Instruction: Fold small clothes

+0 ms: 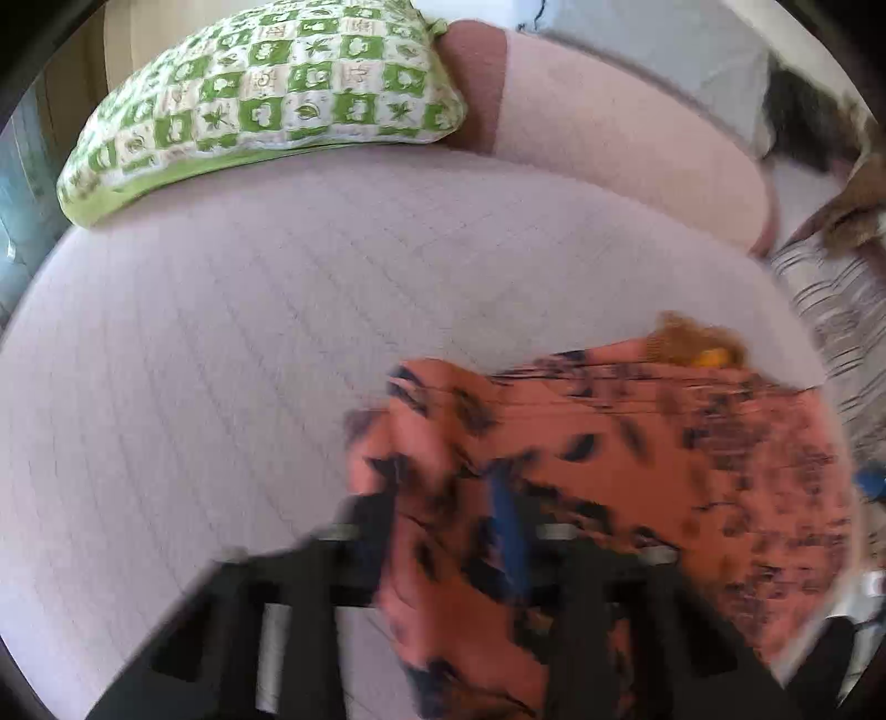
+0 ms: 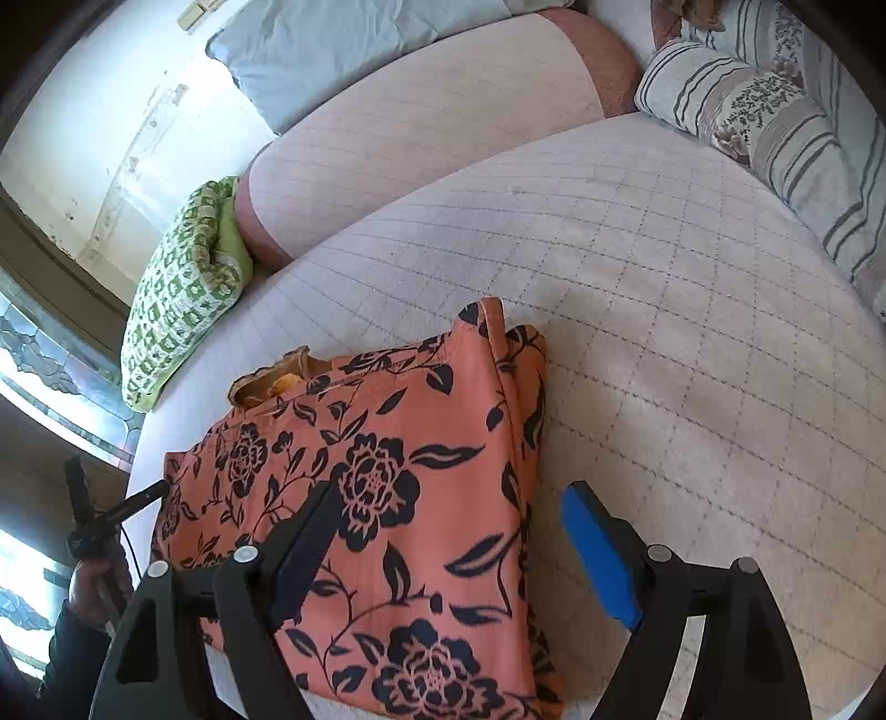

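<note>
An orange garment with a black flower print (image 2: 398, 476) lies folded on the quilted pale mattress (image 2: 664, 310). My right gripper (image 2: 448, 548) is open just above it, its black finger over the cloth and its blue-padded finger (image 2: 598, 559) past the folded right edge. In the blurred left wrist view my left gripper (image 1: 443, 520) has its fingers closed on a bunched edge of the same garment (image 1: 637, 459), with cloth between the black finger and the blue pad. The left gripper also shows at the garment's left edge in the right wrist view (image 2: 138, 498).
A green checked pillow (image 1: 266, 105) lies at the far left of the bed. A long pale bolster (image 2: 421, 133) runs along the back, with a light blue pillow (image 2: 343, 50) behind it. Striped flowered pillows (image 2: 775, 127) lie at the right.
</note>
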A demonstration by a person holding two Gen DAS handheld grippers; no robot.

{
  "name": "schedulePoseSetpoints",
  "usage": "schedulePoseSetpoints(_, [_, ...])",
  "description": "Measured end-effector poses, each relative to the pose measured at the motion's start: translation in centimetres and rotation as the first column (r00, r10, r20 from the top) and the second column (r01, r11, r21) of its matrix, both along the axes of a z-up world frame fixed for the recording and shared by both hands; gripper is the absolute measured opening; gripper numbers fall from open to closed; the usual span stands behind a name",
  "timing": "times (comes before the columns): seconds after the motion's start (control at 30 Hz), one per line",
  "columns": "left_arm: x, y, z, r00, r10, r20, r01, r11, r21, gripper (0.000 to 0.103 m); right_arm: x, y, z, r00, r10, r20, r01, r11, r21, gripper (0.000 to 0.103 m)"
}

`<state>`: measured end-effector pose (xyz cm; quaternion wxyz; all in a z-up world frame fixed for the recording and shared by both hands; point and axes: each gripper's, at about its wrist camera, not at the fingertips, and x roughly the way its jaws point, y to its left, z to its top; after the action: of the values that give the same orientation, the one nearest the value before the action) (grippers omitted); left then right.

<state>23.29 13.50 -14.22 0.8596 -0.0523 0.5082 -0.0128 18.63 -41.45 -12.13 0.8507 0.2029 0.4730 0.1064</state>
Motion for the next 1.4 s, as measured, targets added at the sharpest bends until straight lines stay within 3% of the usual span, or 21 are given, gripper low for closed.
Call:
schedulePoseSetpoints(0.13, [-0.9, 3.2, -2.3, 0.989, 0.148, -0.011, -0.149, 0.987, -0.056, 0.008, 0.8, 0.6, -0.9, 1.000, 0.012, -0.013, -0.013, 0.999, -0.040, 0.084])
schedulePoseSetpoints(0.23, [-1.3, 3.6, -2.1, 0.981, 0.196, 0.013, -0.196, 0.980, 0.030, 0.008, 1.4, -0.6, -1.3, 1.000, -0.012, -0.025, 0.012, 1.000, -0.020, 0.084])
schedulePoseSetpoints(0.3, [-2.0, 4.2, -1.2, 0.973, 0.227, 0.028, -0.228, 0.974, 0.017, 0.008, 2.1, -1.2, -1.3, 0.999, -0.029, -0.024, 0.030, 0.999, 0.029, 0.084])
schedulePoseSetpoints(0.43, [-4.5, 1.5, 2.7, 0.974, 0.162, 0.162, -0.163, 0.987, -0.004, 0.009, 4.4, -1.2, -1.6, 0.999, -0.019, -0.035, 0.021, 0.998, 0.062, 0.084])
schedulePoseSetpoints(0.5, [-5.7, -1.5, 4.1, 0.976, 0.059, 0.210, -0.054, 0.998, -0.028, 0.020, 6.1, -0.9, -2.4, 0.998, -0.007, -0.065, 0.012, 0.998, 0.069, 0.084])
schedulePoseSetpoints(0.57, [-6.6, -4.0, 4.2, 0.975, -0.031, 0.221, 0.037, 0.999, -0.019, 0.040, 7.9, -0.9, -3.7, 0.994, -0.017, -0.105, 0.025, 0.997, 0.077, 0.084])
schedulePoseSetpoints(0.6, [-6.9, -5.1, 3.4, 0.975, -0.069, 0.210, 0.071, 0.998, 0.001, 0.040, 8.8, -1.1, -4.7, 0.990, -0.031, -0.134, 0.044, 0.995, 0.095, 0.079])
schedulePoseSetpoints(0.63, [-6.8, -6.1, 1.7, 0.981, -0.101, 0.165, 0.096, 0.995, 0.036, 0.040, 9.3, -1.2, -5.6, 0.987, -0.024, -0.160, 0.045, 0.991, 0.129, 0.042])
schedulePoseSetpoints(0.67, [-6.5, -6.7, 0.0, 0.988, -0.112, 0.105, 0.106, 0.993, 0.059, 0.040, 9.7, -1.2, -6.3, 0.981, -0.023, -0.193, 0.051, 0.988, 0.143, 0.020])
schedulePoseSetpoints(0.7, [-6.4, -6.9, -1.7, 0.993, -0.105, 0.049, 0.102, 0.993, 0.065, 0.040, 9.7, -1.1, -6.1, 0.983, -0.025, -0.179, 0.051, 0.988, 0.142, 0.017])
schedulePoseSetpoints(0.73, [-6.6, -6.6, -2.5, 0.994, -0.096, 0.061, 0.092, 0.994, 0.052, 0.042, 9.3, -0.9, -5.1, 0.990, -0.028, -0.140, 0.046, 0.991, 0.128, 0.015])
schedulePoseSetpoints(0.77, [-6.8, -6.5, -2.4, 0.992, -0.095, 0.088, 0.091, 0.995, 0.047, 0.042, 8.9, -0.9, -4.2, 0.994, -0.042, -0.099, 0.053, 0.992, 0.111, 0.015])
schedulePoseSetpoints(0.83, [-6.9, -6.7, -2.5, 0.991, -0.095, 0.092, 0.091, 0.995, 0.051, 0.042, 8.9, -1.6, -5.1, 0.985, -0.116, -0.131, 0.119, 0.993, 0.015, 0.020])
schedulePoseSetpoints(0.87, [-6.8, -6.8, -2.5, 0.992, -0.096, 0.083, 0.092, 0.994, 0.051, 0.042, 9.1, -1.9, -6.2, 0.977, -0.129, -0.169, 0.132, 0.991, 0.004, 0.032])
schedulePoseSetpoints(0.9, [-7.1, -6.6, -2.5, 0.992, -0.096, 0.077, 0.093, 0.994, 0.048, 0.042, 8.8, -2.1, -6.6, 0.980, -0.111, -0.163, 0.120, 0.992, 0.047, 0.035])
schedulePoseSetpoints(1.0, [-8.4, -6.3, -0.6, 0.991, -0.087, 0.097, 0.084, 0.996, 0.036, 0.041, 6.5, -3.1, -4.1, 0.982, -0.152, -0.108, 0.162, 0.983, 0.084, 0.065])
schedulePoseSetpoints(1.1, [-11.2, -5.8, 1.8, 0.980, -0.109, 0.165, 0.106, 0.994, 0.028, 0.041, 2.0, -2.9, -0.3, 0.992, -0.127, -0.013, 0.127, 0.985, 0.120, 0.065])
schedulePoseSetpoints(1.23, [-14.3, -5.5, 2.2, 0.976, -0.108, 0.190, 0.113, 0.994, -0.014, 0.048, -3.7, -0.2, 1.0, 0.997, 0.073, 0.003, -0.070, 0.934, 0.349, 0.075])
schedulePoseSetpoints(1.3, [-15.3, -5.5, 1.0, 0.980, -0.112, 0.166, 0.115, 0.993, -0.010, 0.054, -5.6, 1.0, -0.6, 0.993, 0.118, -0.012, -0.103, 0.911, 0.399, 0.079])
schedulePoseSetpoints(1.37, [-15.0, -5.5, -1.0, 0.988, -0.113, 0.105, 0.112, 0.994, 0.016, 0.054, -6.2, 0.5, -6.0, 0.979, 0.031, -0.199, 0.027, 0.960, 0.279, 0.079])
schedulePoseSetpoints(1.4, [-15.0, -5.5, -1.2, 0.989, -0.116, 0.089, 0.114, 0.993, 0.031, 0.054, -6.8, -0.7, -7.5, 0.972, -0.030, -0.231, 0.107, 0.938, 0.329, 0.065])
